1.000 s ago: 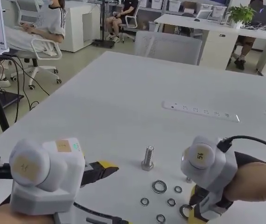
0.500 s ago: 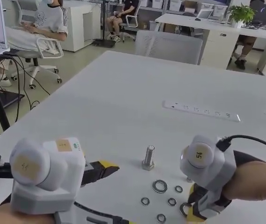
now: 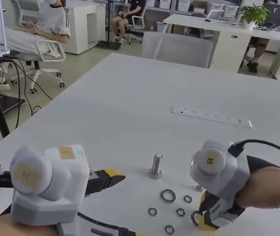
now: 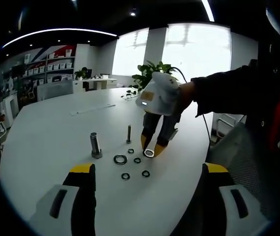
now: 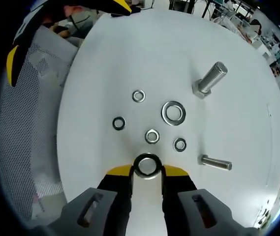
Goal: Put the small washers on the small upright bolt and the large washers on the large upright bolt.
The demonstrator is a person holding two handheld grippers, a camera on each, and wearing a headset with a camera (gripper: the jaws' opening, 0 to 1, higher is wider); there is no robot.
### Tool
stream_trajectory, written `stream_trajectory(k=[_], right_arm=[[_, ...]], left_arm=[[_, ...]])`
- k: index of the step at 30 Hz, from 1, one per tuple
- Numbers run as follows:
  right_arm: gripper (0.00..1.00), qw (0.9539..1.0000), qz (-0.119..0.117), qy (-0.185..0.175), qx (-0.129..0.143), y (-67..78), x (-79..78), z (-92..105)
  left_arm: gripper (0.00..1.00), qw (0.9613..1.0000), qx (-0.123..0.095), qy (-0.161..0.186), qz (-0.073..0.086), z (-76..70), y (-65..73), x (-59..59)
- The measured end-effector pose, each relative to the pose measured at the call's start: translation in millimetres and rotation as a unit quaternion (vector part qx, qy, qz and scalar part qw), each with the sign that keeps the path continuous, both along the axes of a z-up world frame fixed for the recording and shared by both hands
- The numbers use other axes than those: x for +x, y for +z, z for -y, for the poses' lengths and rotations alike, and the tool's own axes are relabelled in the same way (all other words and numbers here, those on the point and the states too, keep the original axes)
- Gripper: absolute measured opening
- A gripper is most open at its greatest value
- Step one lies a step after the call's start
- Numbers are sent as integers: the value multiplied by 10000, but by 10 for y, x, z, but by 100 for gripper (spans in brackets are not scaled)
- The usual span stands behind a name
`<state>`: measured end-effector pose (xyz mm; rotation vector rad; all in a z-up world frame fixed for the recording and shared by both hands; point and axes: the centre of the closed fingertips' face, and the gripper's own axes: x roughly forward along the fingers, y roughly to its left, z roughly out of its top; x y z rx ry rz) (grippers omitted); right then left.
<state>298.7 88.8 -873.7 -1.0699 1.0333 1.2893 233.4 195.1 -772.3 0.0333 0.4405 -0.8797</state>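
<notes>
1. left gripper (image 4: 147, 169): jaws spread wide, nothing between them. It sits at the near left of the table (image 3: 130, 98), well apart from the parts.
2. large bolt (image 3: 155, 166): upright on its head, shank bare, no washer on it.
3. Loose washers lie flat on the table just in front of the bolts. There is one large washer (image 3: 162, 196) and four small washers (image 3: 180, 212) scattered around it. None touches a bolt.
4. small bolt (image 5: 216, 162): upright, to the right of the loose group. Its shank is bare in the right gripper view. In the head view it is mostly hidden behind the right gripper.
5. right gripper (image 5: 147, 170): jaws pinched on the rim of one held washer (image 5: 137, 165). It looks like the larger size, not certain. The washer is low over the table, just beside the loose group. Cannot tell if it is touching the table or lifted clear.
6. Progress, judged from the layout: nothing is placed yet and both bolts are empty.
   - The first pick is in hand.
   - Six washers are left: one in the right jaws and five loose.
   - Next, the held washer needs carrying to its matching bolt and its hole lining up over the tip.
</notes>
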Motion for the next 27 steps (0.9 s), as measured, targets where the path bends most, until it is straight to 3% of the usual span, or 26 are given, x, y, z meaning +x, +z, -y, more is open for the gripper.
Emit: stream_trajectory(k=[14, 27], right_arm=[[23, 9999, 86, 81, 16, 354, 17, -22], [23, 9992, 325, 214, 127, 788, 176, -169]], left_arm=[[89, 10000, 0, -28, 24, 16, 19, 6], [89, 10000, -24, -40, 53, 15, 33, 8]])
